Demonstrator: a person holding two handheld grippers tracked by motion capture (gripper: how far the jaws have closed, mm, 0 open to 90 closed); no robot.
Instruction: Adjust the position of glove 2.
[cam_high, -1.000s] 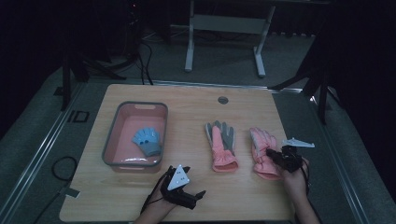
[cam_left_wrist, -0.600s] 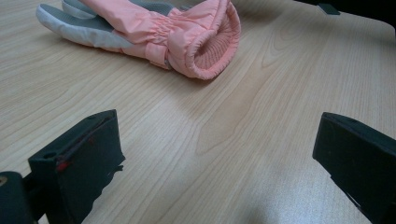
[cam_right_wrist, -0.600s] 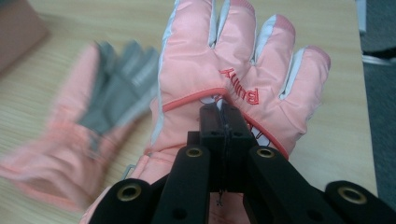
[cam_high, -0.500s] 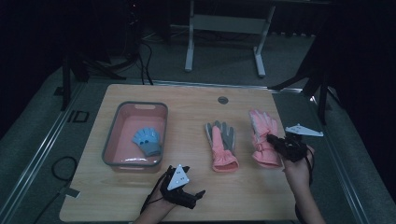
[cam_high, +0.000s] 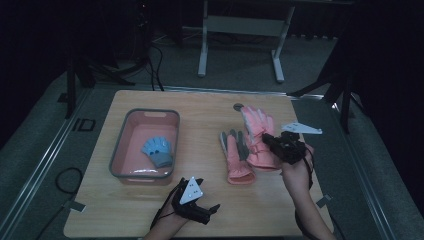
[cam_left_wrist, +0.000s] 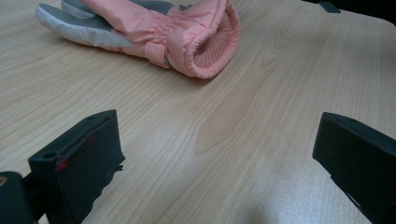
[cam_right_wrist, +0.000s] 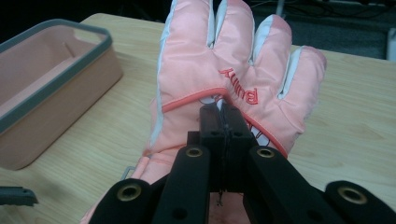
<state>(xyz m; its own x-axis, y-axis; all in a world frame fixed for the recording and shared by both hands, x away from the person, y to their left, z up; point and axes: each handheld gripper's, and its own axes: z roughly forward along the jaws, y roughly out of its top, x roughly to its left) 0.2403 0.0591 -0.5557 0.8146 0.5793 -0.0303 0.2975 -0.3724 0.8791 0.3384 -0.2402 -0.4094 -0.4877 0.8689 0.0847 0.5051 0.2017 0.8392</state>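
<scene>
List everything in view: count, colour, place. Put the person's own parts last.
Table: one, light wood, centre.
Tray: one, pink with grey rim, table's left.
Small glove: one, blue and grey, inside the tray.
Lying glove: one, pink and grey, right of centre.
Held glove: one, pink, pinched and raised at the table's right.
Left gripper: one, black, jaws open, near edge.
Right gripper: one, black, shut on the held glove.
</scene>
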